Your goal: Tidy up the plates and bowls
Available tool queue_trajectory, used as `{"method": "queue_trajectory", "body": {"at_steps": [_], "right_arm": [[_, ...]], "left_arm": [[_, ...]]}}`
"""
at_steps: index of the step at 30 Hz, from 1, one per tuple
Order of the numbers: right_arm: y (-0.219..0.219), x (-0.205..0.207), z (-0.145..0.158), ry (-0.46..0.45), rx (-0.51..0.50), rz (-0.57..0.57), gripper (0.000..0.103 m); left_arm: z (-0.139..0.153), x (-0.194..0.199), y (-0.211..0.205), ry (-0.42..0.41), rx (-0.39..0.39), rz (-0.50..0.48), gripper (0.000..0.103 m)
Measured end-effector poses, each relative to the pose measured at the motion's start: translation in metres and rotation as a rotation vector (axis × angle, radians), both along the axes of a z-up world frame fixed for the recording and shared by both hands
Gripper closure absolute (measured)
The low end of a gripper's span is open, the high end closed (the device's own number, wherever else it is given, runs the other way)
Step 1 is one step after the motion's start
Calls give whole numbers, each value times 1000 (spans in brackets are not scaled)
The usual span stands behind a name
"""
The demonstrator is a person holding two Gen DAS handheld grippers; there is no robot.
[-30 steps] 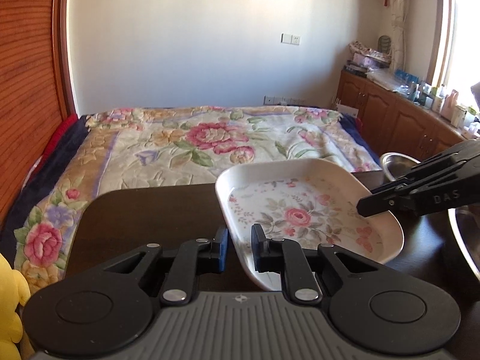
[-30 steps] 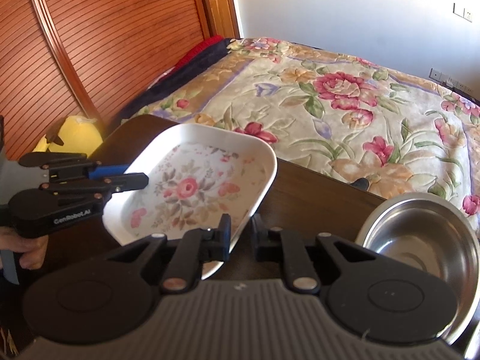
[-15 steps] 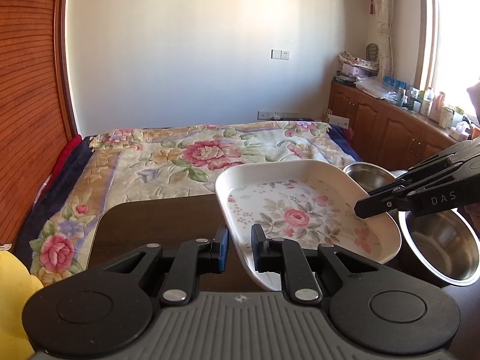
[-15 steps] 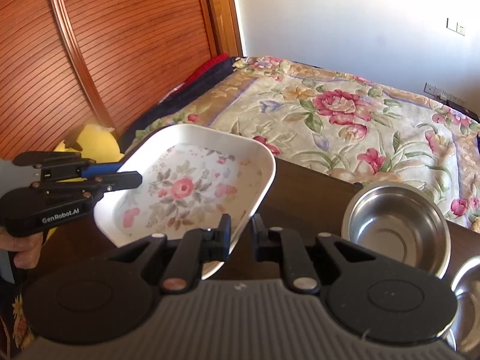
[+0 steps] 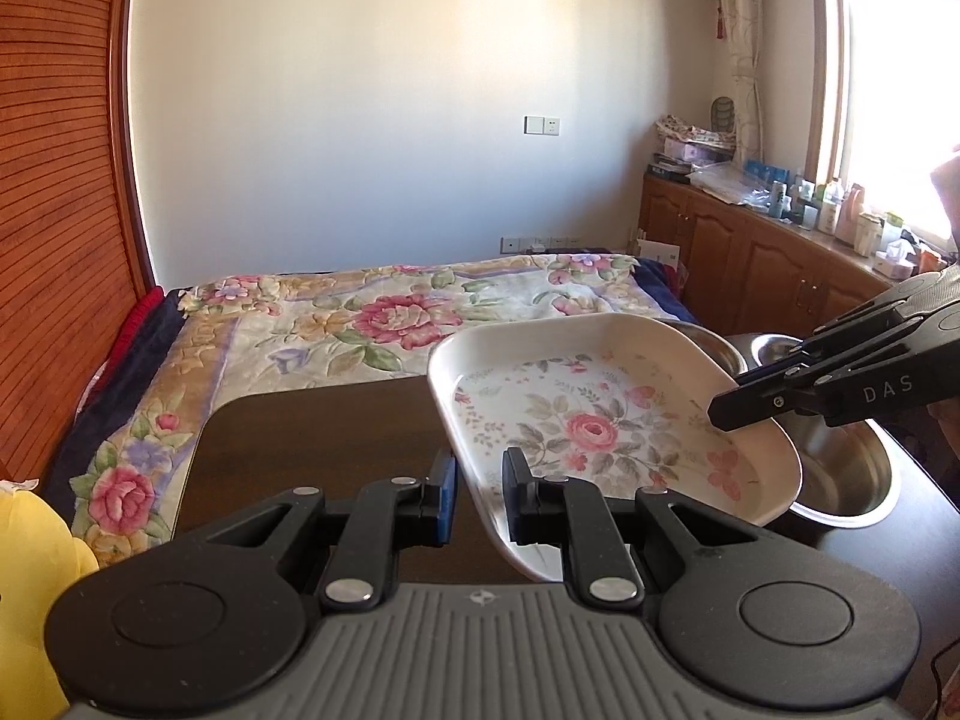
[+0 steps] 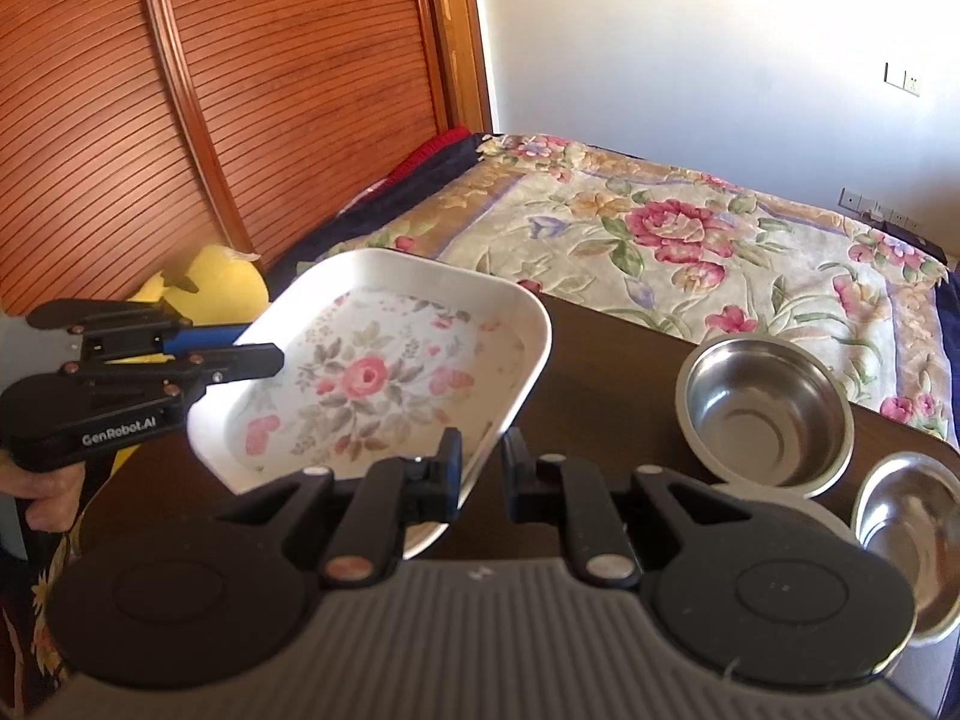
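A white rectangular plate with a rose print [image 5: 600, 420] [image 6: 384, 384] is held in the air above the dark table [image 5: 312, 444] [image 6: 600, 372]. My left gripper [image 5: 478, 492] is shut on its left rim. My right gripper [image 6: 482, 480] is shut on its opposite rim. Each gripper shows in the other's view, the right gripper [image 5: 840, 384] and the left gripper [image 6: 138, 378]. A steel bowl [image 6: 763, 417] stands on the table to the right, with a second steel bowl [image 6: 912, 528] at the right edge. In the left wrist view the plate partly hides the steel bowls [image 5: 840, 468].
A bed with a floral cover [image 5: 372, 324] [image 6: 690, 240] lies beyond the table. A yellow plush toy [image 5: 30, 552] [image 6: 204, 282] sits at the table's left. A wooden slatted wall [image 6: 180, 90] is at the left; cabinets with bottles [image 5: 780, 240] stand under the window.
Both grippers have lifted the plate higher above the table. The views tilted up, and both steel bowls now show on the table to the right.
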State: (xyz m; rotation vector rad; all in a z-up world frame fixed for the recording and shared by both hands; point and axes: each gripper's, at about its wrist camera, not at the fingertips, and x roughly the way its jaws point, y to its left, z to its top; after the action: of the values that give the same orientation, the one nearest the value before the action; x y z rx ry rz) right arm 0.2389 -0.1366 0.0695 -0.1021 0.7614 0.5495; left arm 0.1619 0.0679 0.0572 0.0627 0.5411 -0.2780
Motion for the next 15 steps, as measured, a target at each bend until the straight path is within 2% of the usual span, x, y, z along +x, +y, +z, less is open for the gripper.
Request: {"method": "queue_trajectory", "body": {"at_steps": [15], "right_arm": [[-5,-42,-7,-7,-1,-5,87]], "left_arm": [[-3,-46,-8,-4,1,-19,85]]}}
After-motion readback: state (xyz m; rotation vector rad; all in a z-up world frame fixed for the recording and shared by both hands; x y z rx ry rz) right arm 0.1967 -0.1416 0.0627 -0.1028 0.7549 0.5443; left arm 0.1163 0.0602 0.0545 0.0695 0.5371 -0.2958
